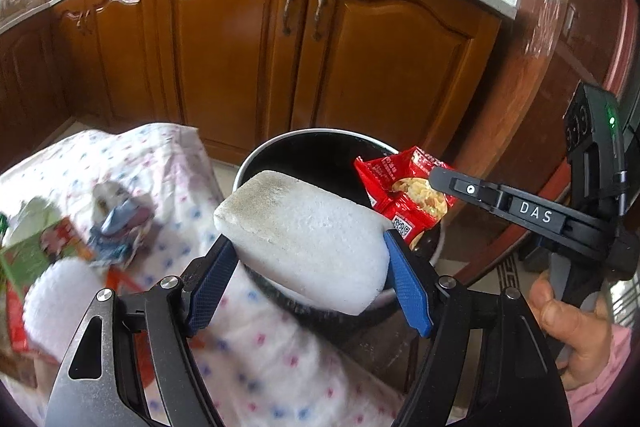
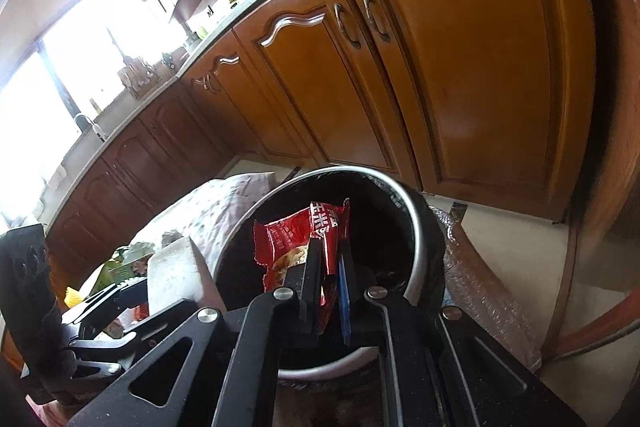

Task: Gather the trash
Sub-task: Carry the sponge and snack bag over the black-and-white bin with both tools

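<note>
My left gripper (image 1: 308,247) is shut on a white foam block (image 1: 304,239) and holds it over the near rim of a black-lined trash bin (image 1: 256,155). My right gripper (image 2: 328,259) is shut on a red snack wrapper (image 2: 292,235) and holds it above the bin's mouth (image 2: 416,227). The wrapper (image 1: 404,195) and the right gripper (image 1: 436,179) also show at the right of the left wrist view. The foam block (image 2: 172,271) shows at the bin's left side in the right wrist view.
A table with a dotted white cloth (image 1: 168,167) stands left of the bin and carries more trash: a green packet (image 1: 28,255), a crumpled blue wrapper (image 1: 120,227) and white foam (image 1: 60,295). Wooden kitchen cabinets (image 1: 240,59) stand behind. A bubble-wrapped chair (image 2: 480,287) is right of the bin.
</note>
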The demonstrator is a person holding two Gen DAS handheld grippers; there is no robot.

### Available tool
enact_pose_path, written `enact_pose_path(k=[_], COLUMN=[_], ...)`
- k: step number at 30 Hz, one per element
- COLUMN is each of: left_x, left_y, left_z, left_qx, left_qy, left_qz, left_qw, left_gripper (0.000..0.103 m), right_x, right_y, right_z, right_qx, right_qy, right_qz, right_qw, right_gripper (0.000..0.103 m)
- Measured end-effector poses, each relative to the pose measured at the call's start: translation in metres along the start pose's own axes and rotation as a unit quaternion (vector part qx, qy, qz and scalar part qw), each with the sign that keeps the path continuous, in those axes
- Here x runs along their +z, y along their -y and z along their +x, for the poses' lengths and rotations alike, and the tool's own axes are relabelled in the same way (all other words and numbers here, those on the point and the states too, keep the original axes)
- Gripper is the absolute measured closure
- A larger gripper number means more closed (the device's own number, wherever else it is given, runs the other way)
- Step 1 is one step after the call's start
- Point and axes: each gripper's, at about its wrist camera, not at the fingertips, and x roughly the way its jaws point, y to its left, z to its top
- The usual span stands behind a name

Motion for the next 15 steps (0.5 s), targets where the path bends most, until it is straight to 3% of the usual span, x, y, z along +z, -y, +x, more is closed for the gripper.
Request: enact_pose_path(k=[9,11,13,15], left_x=[0.007,0.007,0.006,0.006], left_y=[0.005,0.007,0.008,0.008], left_z=[0.032,0.037,0.042,0.045], left_qx=[-0.007,-0.002,-0.005,-0.004], left_qy=[-0.024,-0.031,-0.043,-0.051], left_qz=[0.007,0.013,0.014,0.013], left_qw=[0.9997,0.9994,0.999,0.9986], left_gripper=[0.025,0.023,0.02,0.019], right_x=[0.003,0.005,0.007,0.008], right_y=[0.005,0.008,0.012,0.014], right_z=[0.012,0.016,0.017,0.016], right_qx=[-0.013,-0.013,-0.007,-0.004], right_qy=[-0.02,-0.025,-0.024,-0.021], right_qz=[-0.004,0.001,0.01,0.013], right_qw=[1.0,1.0,1.0,1.0], right_gripper=[0.089,0.068,0.055,0.055])
